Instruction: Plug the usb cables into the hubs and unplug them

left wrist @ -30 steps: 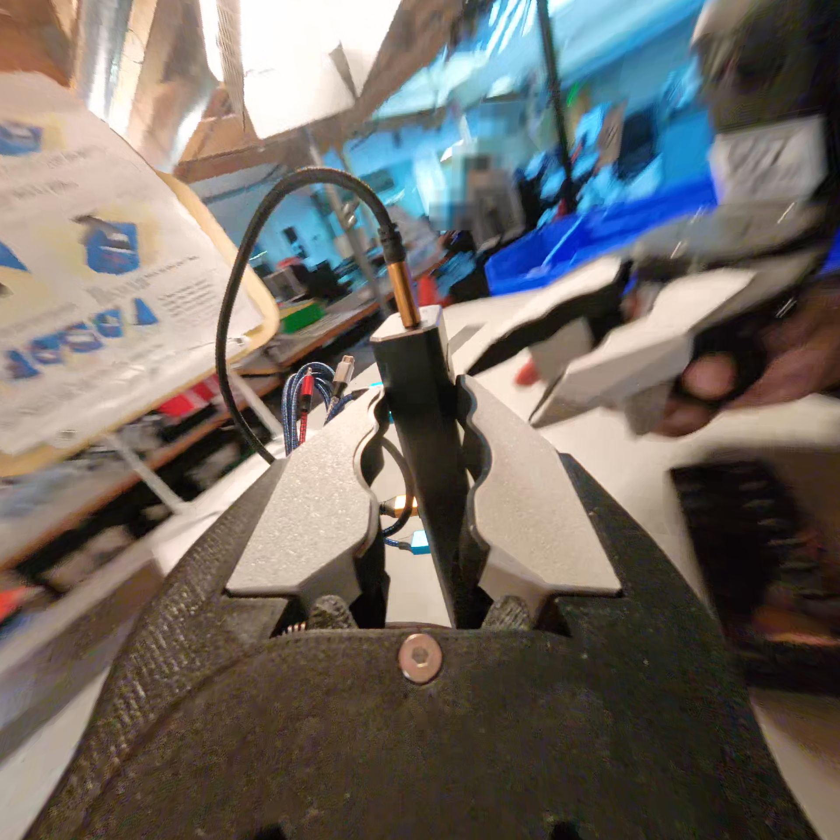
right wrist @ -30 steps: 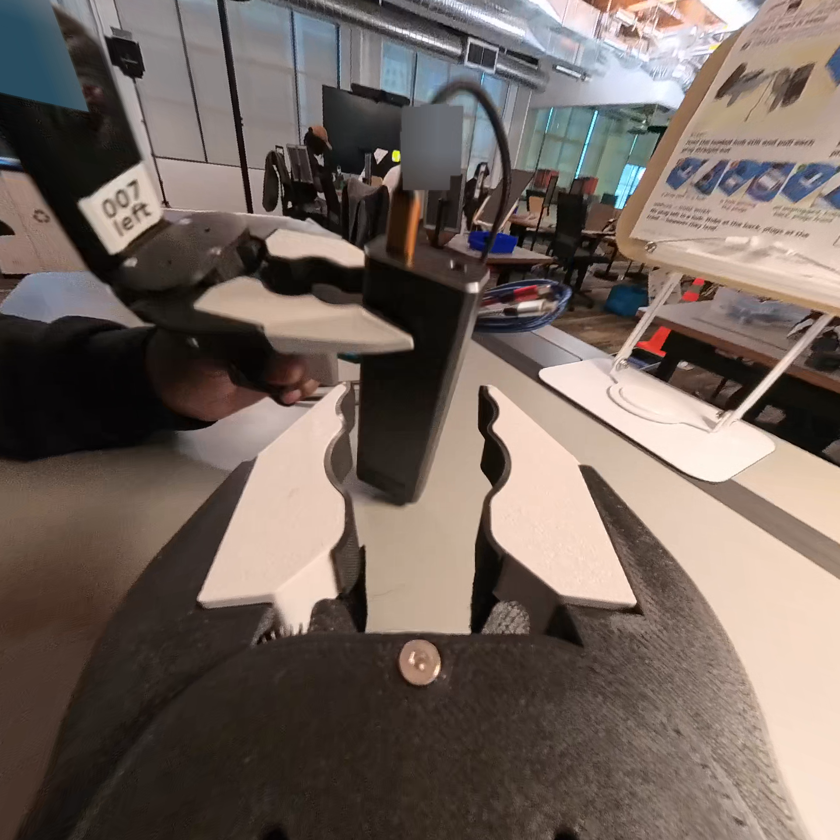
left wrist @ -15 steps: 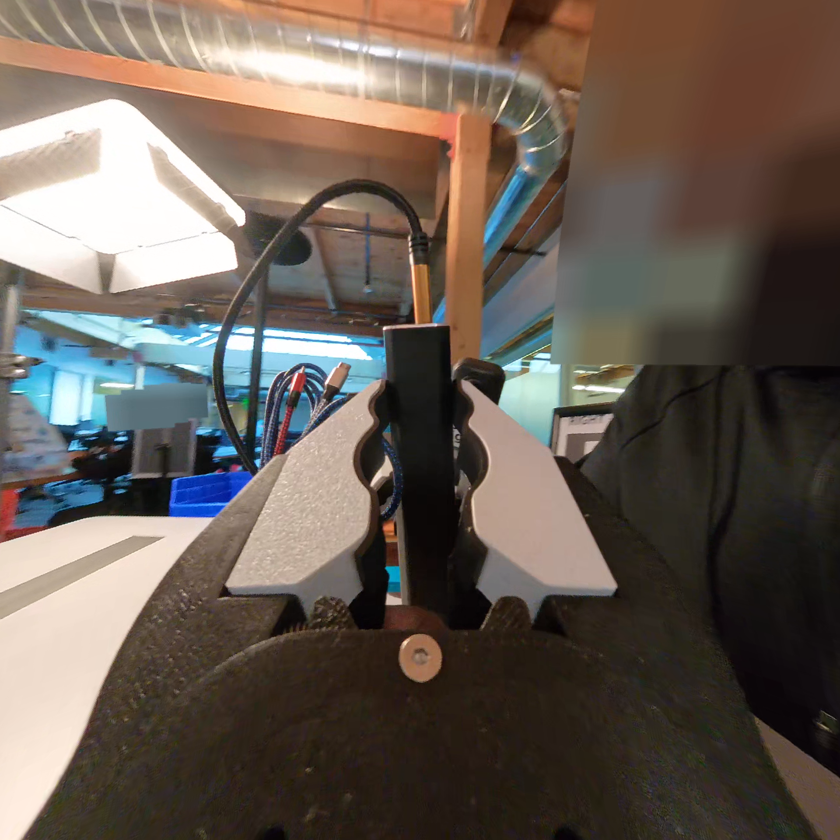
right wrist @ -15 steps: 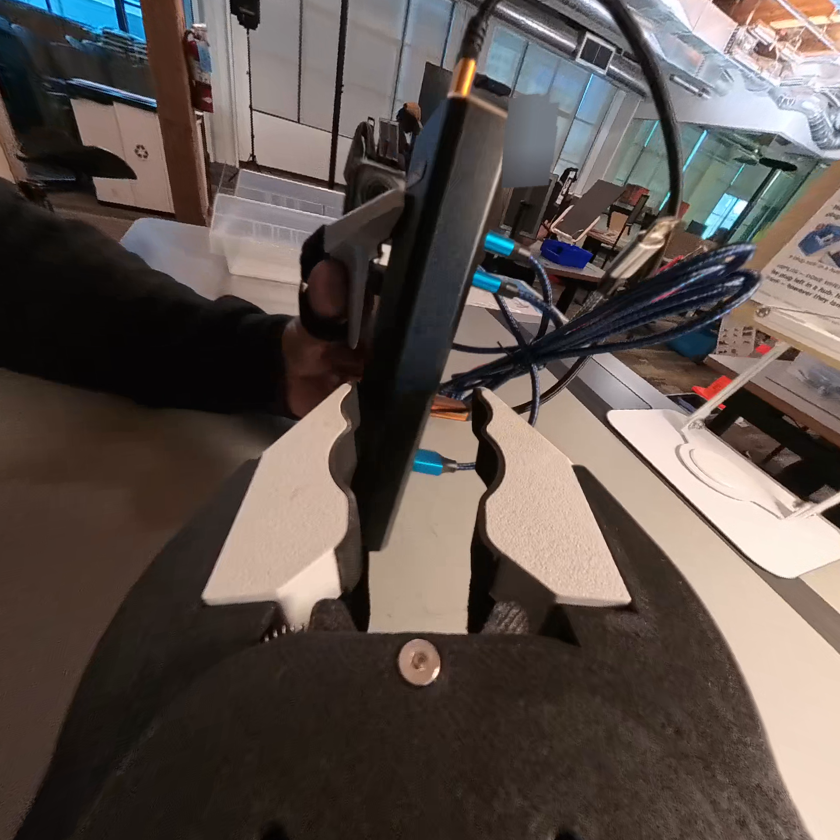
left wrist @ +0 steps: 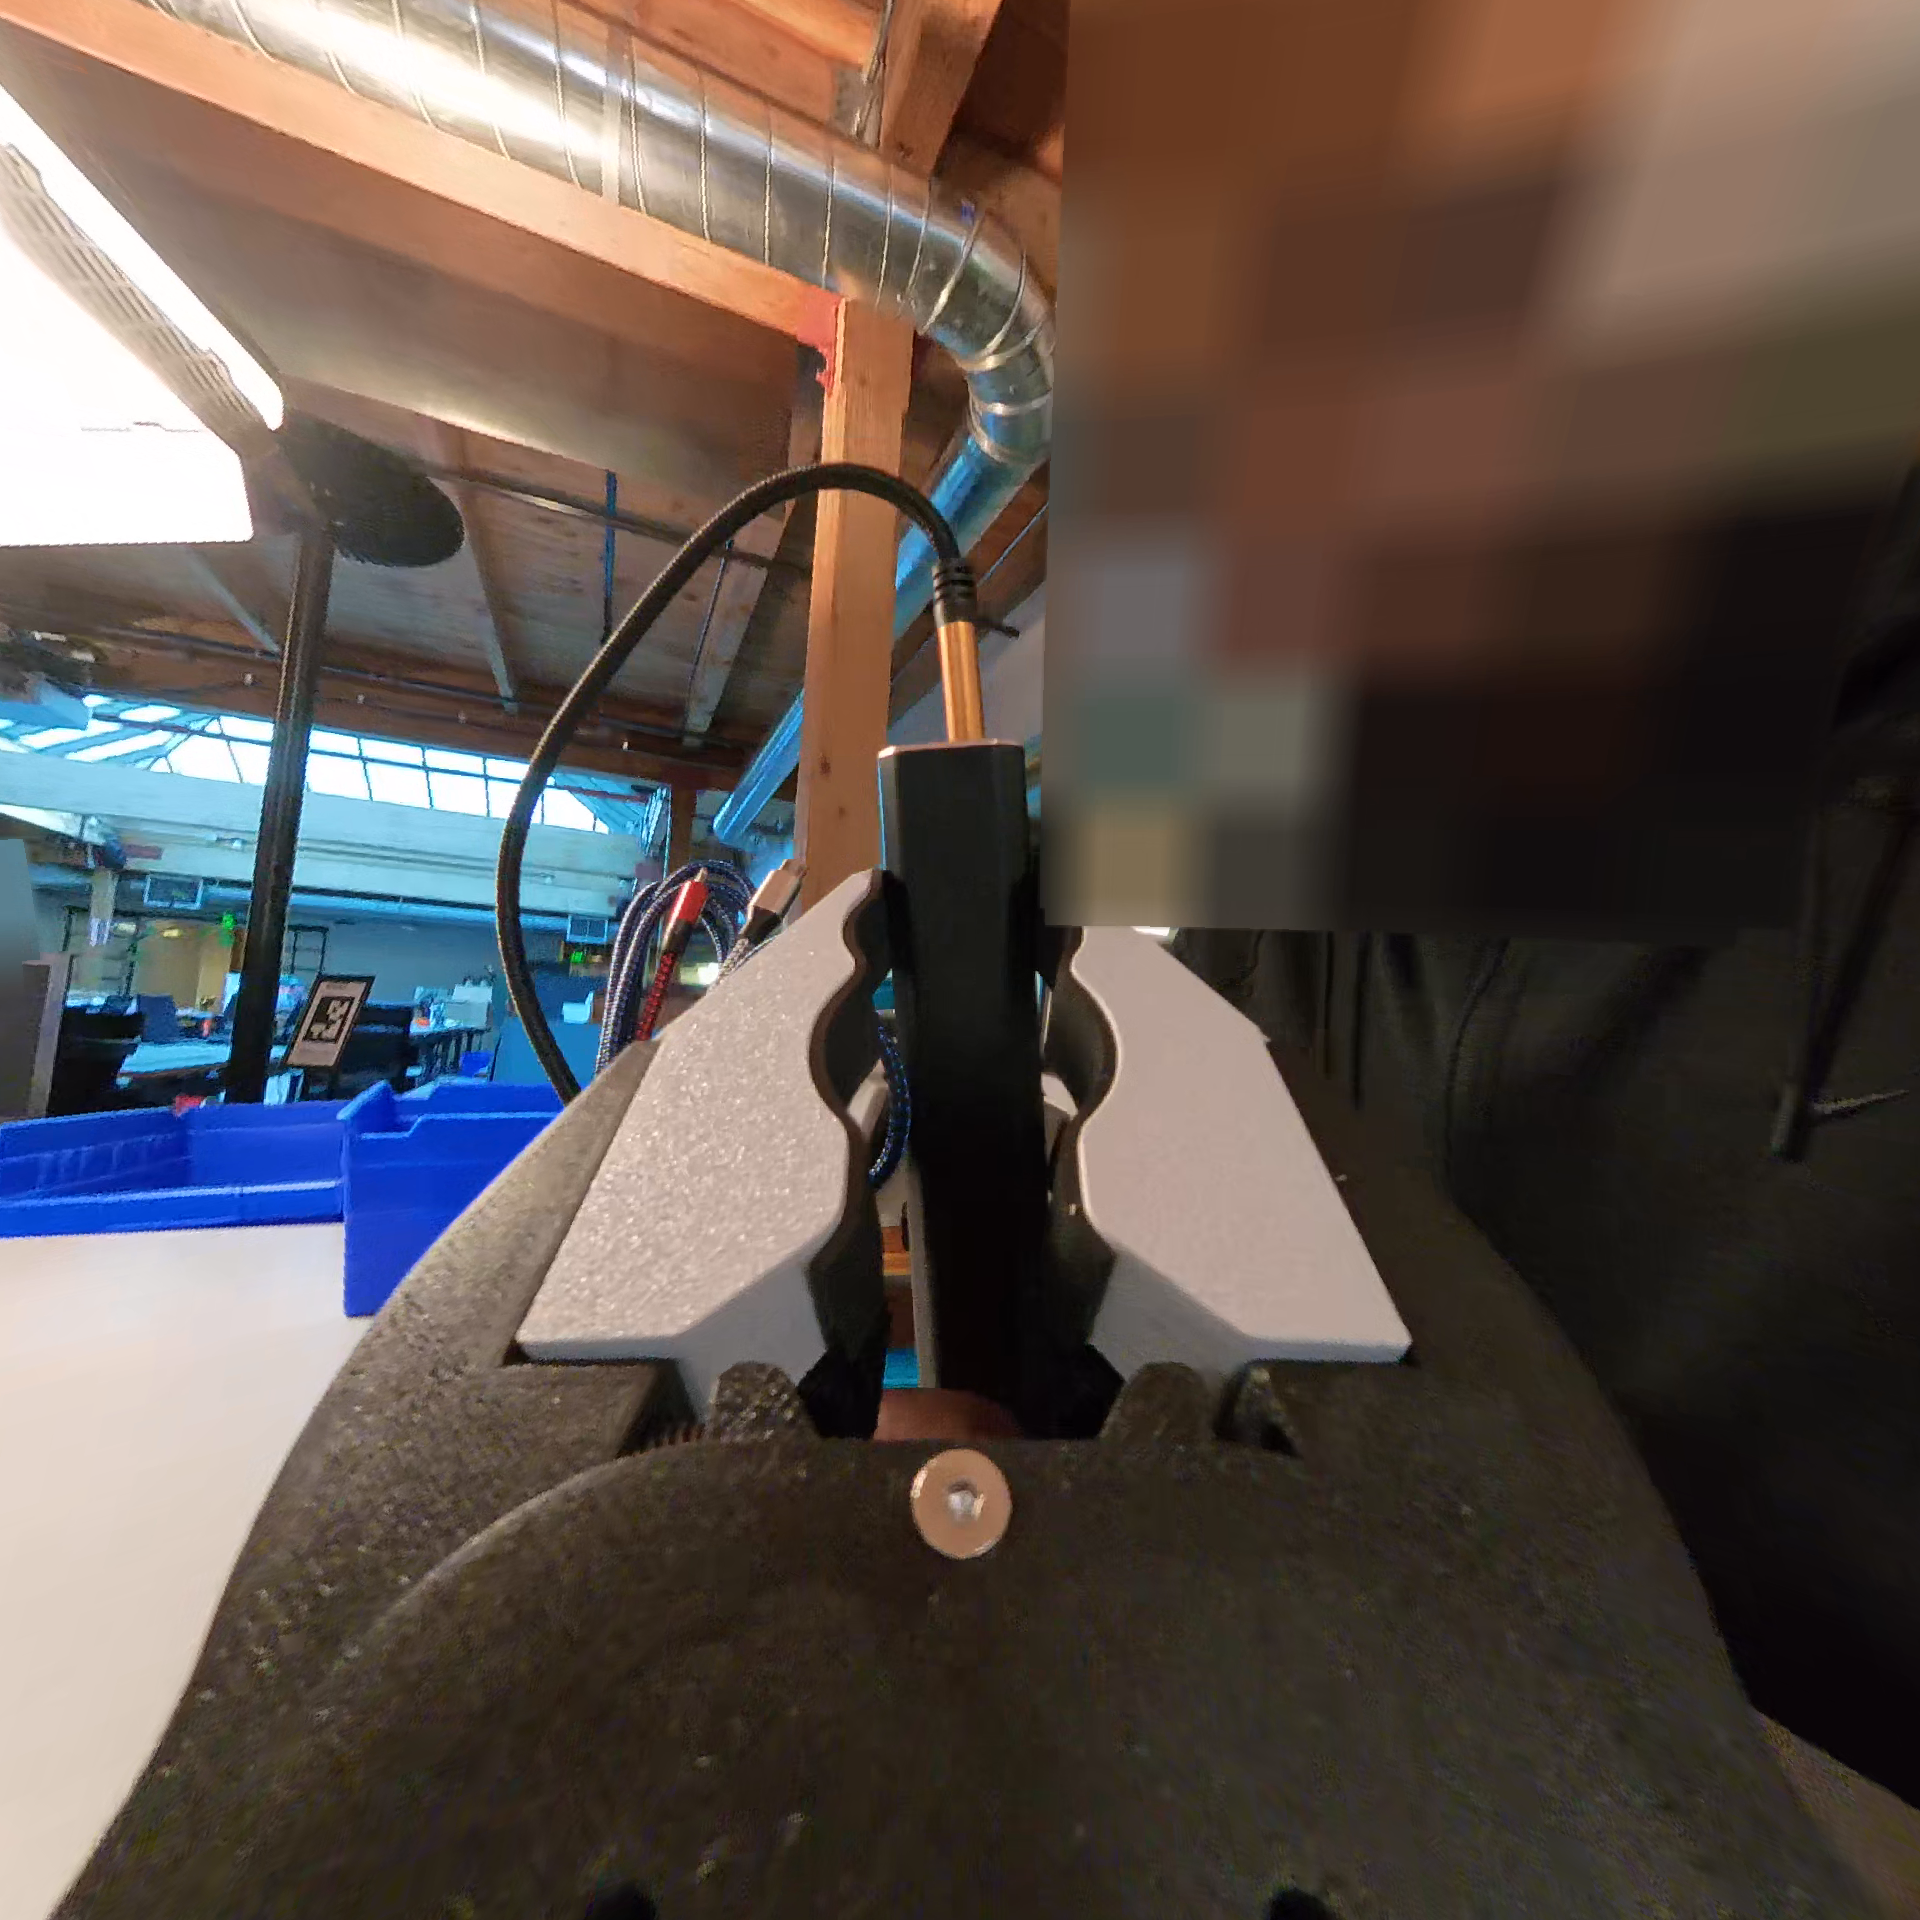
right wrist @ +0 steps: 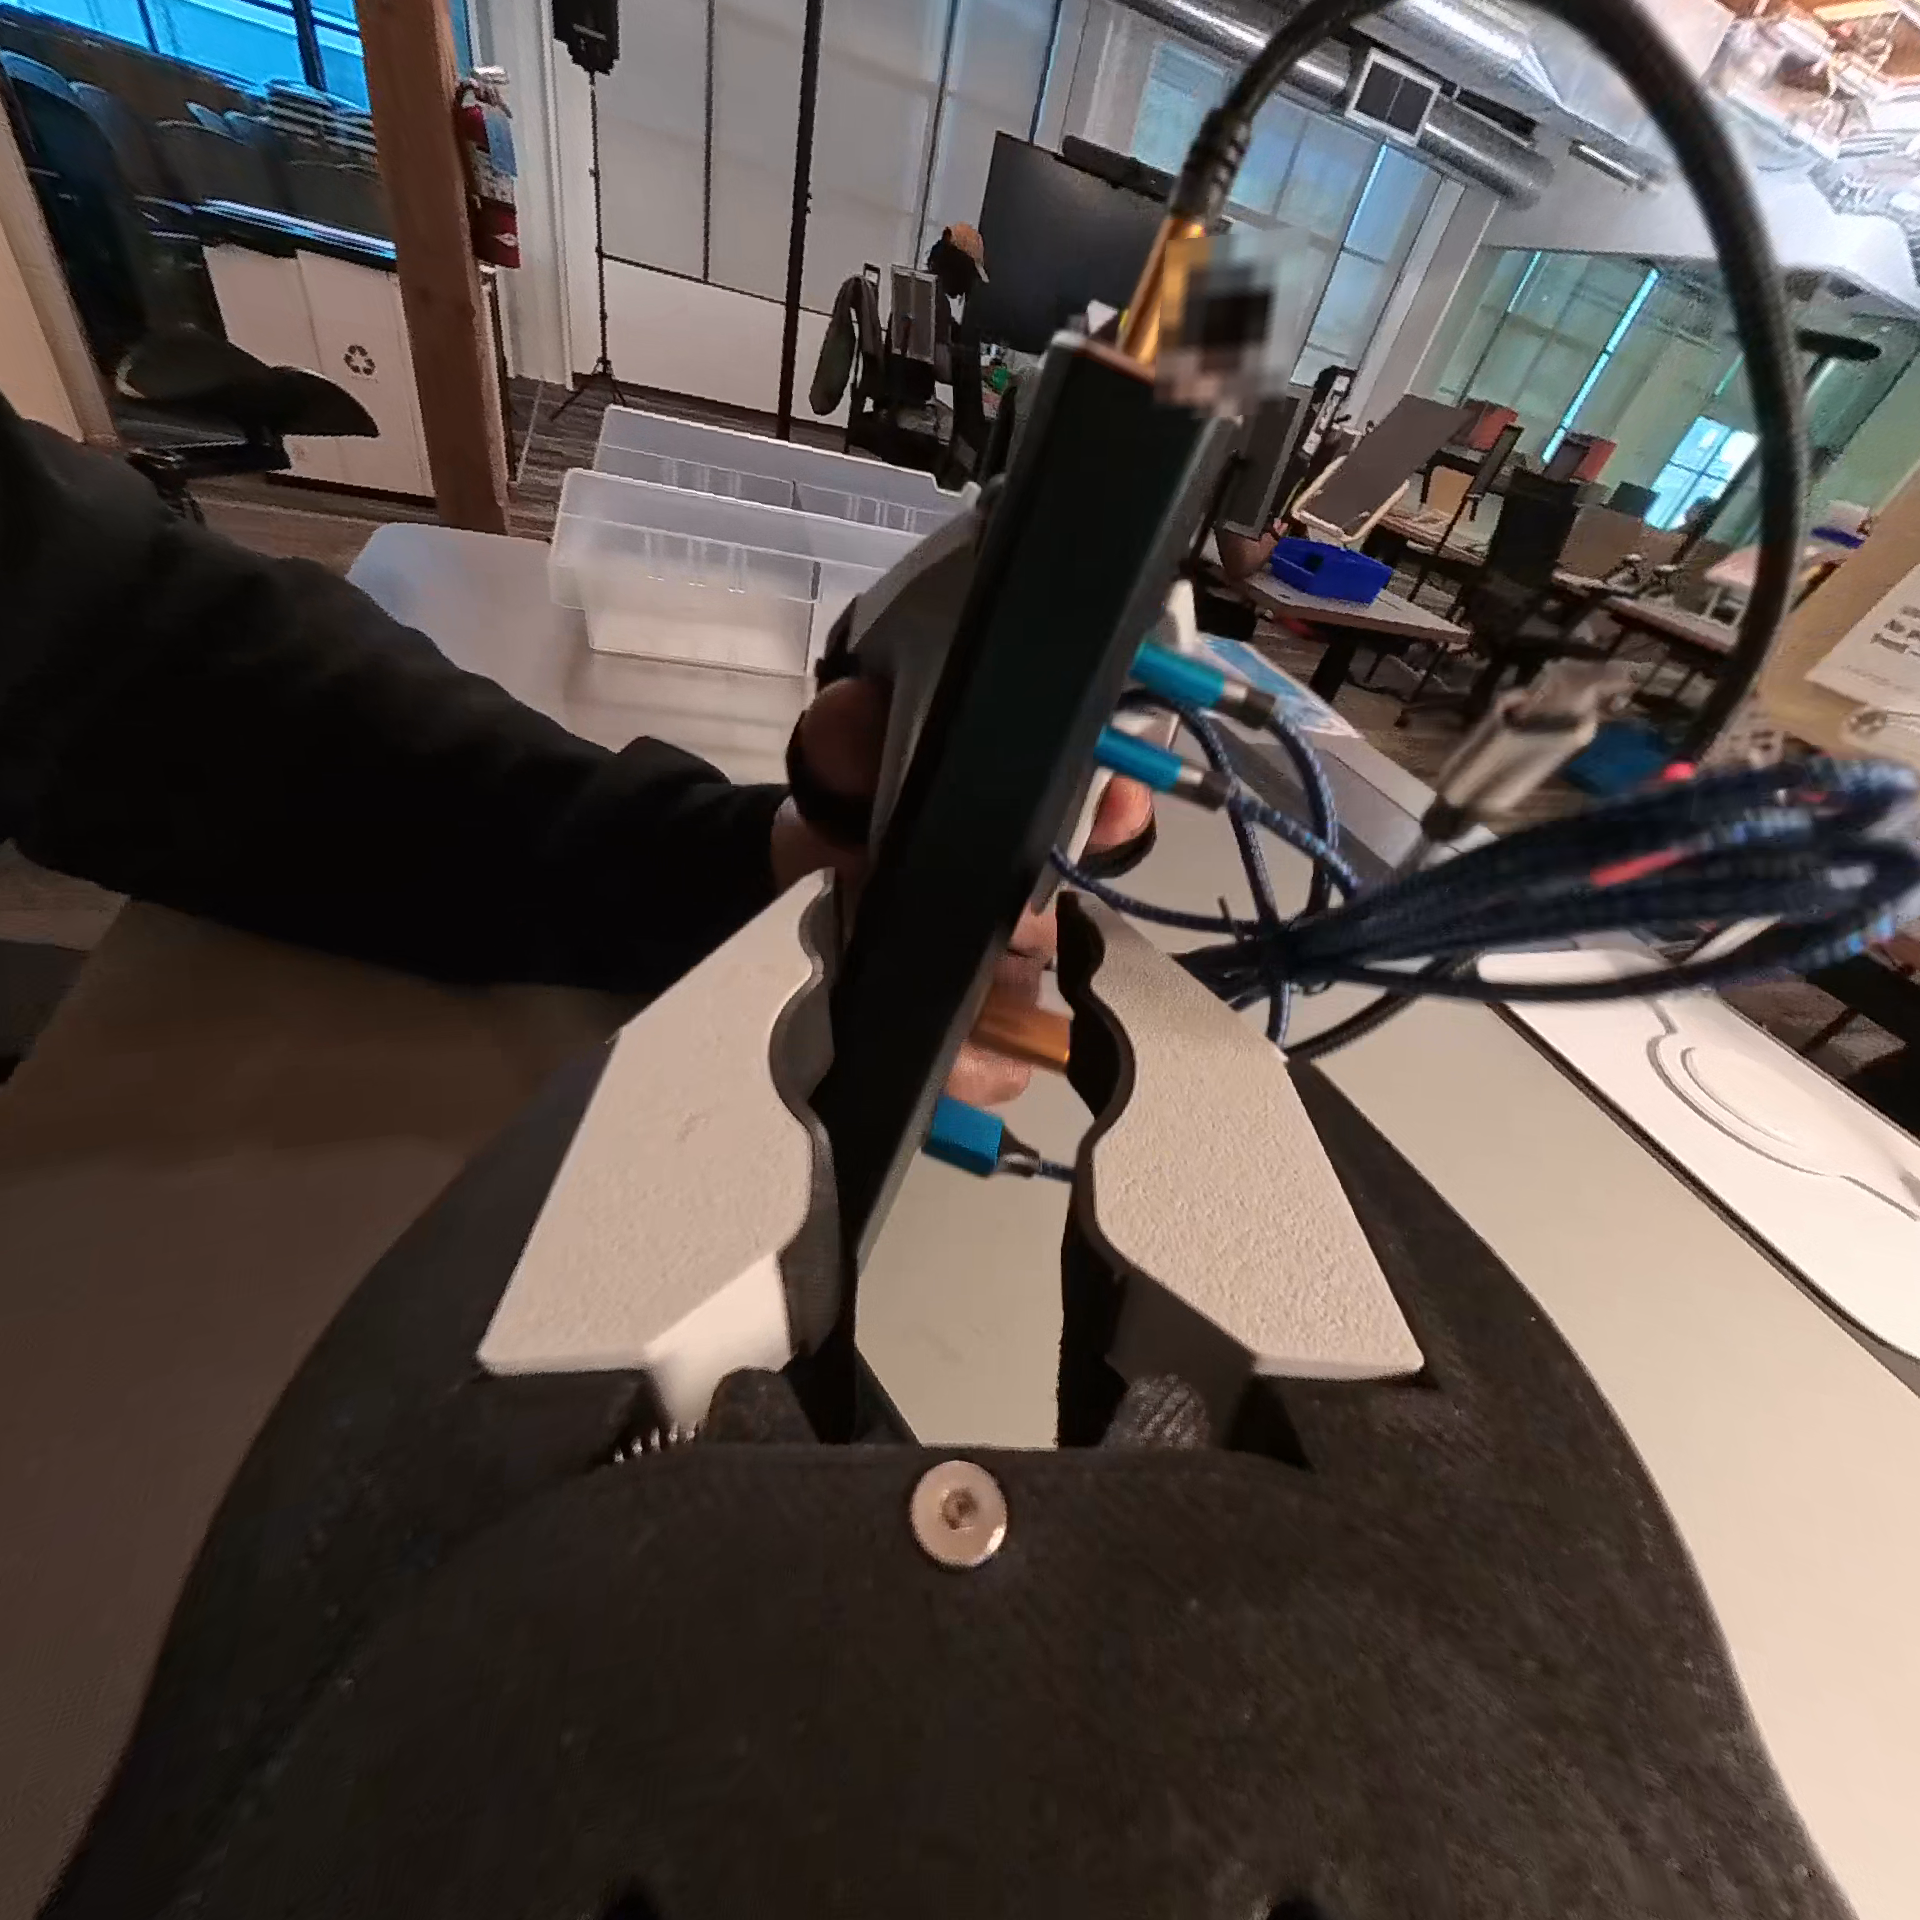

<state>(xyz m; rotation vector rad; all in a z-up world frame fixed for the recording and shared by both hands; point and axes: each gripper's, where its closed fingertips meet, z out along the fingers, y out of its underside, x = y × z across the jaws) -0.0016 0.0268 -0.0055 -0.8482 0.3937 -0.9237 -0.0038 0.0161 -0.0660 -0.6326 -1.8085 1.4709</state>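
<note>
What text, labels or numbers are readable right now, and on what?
Printed sheet at the right edge of the right wrist view: it carries lettering, cut off and blurred; I do not quote writing.
Black-and-white sign far back in the left wrist view: too small to read.
Black hub: no markings visible.

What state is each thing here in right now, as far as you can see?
Left gripper: shut on the black hub.
Black hub: held upright off the table, tilted.
Right gripper: open, around the hub's lower end.
Blue plugs: plugged into the hub's side.
Gold plug: plugged into the hub's top.
</note>
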